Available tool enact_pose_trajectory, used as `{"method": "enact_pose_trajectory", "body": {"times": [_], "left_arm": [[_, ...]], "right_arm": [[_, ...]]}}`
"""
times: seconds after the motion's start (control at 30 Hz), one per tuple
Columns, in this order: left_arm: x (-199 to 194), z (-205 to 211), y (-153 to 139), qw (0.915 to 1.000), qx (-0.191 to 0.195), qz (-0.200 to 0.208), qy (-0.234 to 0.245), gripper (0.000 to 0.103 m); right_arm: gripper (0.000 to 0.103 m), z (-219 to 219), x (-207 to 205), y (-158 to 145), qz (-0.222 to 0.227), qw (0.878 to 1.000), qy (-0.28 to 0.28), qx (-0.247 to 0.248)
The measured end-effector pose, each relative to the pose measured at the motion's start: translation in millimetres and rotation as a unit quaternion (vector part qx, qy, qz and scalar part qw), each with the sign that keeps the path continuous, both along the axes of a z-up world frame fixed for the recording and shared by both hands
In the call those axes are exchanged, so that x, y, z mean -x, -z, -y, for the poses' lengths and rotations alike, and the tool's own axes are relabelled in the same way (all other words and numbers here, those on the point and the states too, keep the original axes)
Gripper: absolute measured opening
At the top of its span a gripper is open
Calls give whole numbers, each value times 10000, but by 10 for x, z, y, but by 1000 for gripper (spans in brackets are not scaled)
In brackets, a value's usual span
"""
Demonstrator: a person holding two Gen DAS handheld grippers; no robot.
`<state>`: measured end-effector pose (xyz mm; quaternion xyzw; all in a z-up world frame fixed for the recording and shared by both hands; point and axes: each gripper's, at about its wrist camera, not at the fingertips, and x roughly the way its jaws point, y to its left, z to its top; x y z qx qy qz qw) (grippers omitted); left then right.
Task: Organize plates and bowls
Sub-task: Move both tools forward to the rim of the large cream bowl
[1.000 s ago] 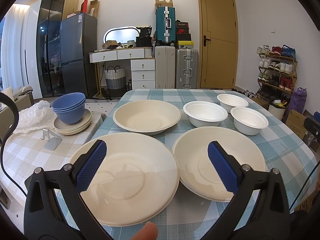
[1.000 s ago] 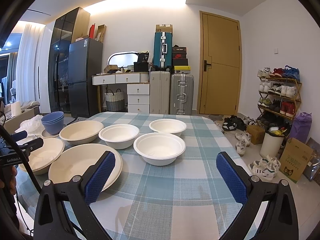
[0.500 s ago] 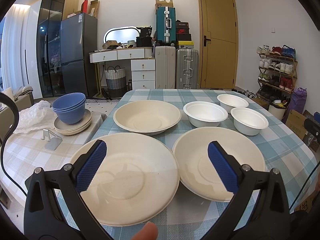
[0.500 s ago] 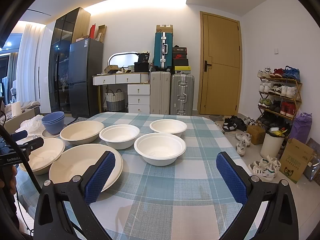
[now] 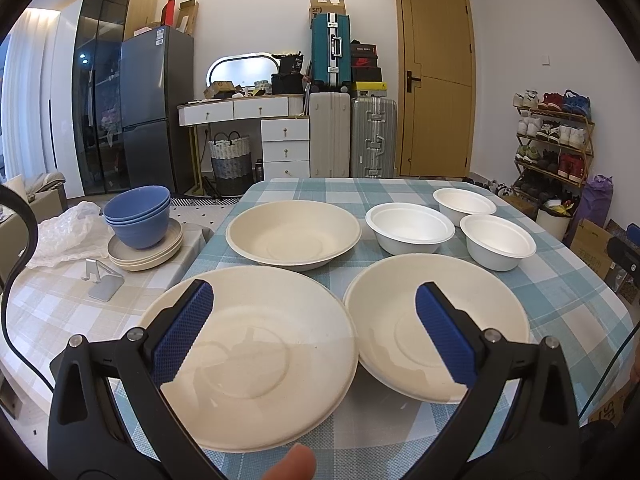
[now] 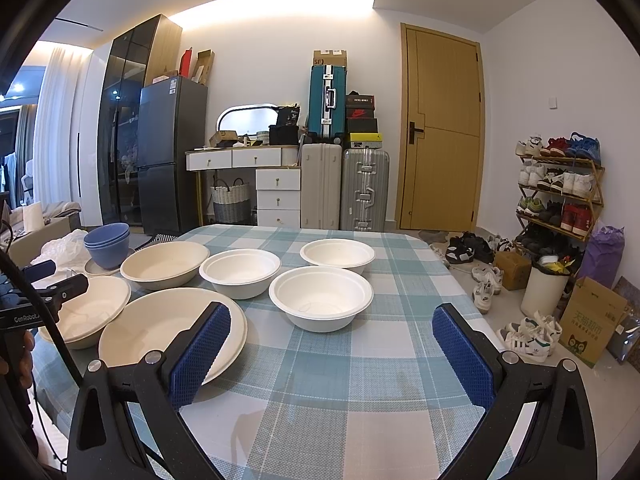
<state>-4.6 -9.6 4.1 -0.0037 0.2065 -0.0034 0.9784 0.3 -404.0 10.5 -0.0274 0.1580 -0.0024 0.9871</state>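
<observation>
Three cream plates lie on the checked tablecloth: a near left plate [image 5: 256, 356], a near right plate [image 5: 436, 320] and a deeper far plate [image 5: 294, 234]. Behind them stand three white bowls, at left [image 5: 410, 228], at the back [image 5: 464, 202] and at right [image 5: 497, 241]. My left gripper [image 5: 314, 308] hovers open above the two near plates, holding nothing. My right gripper [image 6: 332, 330] is open over the bare cloth, in front of the nearest white bowl [image 6: 321, 295]. The other bowls [image 6: 240, 270] [image 6: 337, 253] and plates [image 6: 168, 332] [image 6: 164, 264] lie to its left.
A side table at left carries stacked blue bowls [image 5: 138, 216] on beige plates [image 5: 146, 250], a metal stand [image 5: 102, 282] and crumpled plastic [image 5: 64, 232]. Suitcases [image 5: 352, 136], a drawer unit, a fridge, a door and a shoe rack [image 6: 560, 188] line the room. A fingertip [image 5: 292, 462] shows at the bottom.
</observation>
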Motion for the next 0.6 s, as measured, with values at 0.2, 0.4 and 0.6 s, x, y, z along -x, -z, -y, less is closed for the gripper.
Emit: {"method": "enact_pose_trajectory", "body": {"times": [0.2,0.4,0.6], "left_arm": [[6,-13,-11,10000,-38,-4,5,101],[36,-189,-140,10000,62,47,-9,101],[60,-434,-334,9994,-152,188,-259,101]], "right_arm": [[103,-6,-8,-2,-21,10000,0,41],[103,-128,-125,-110,-108,9994,-326,104],[103,-344,-301,-292,-110,9973,-677,278]]}}
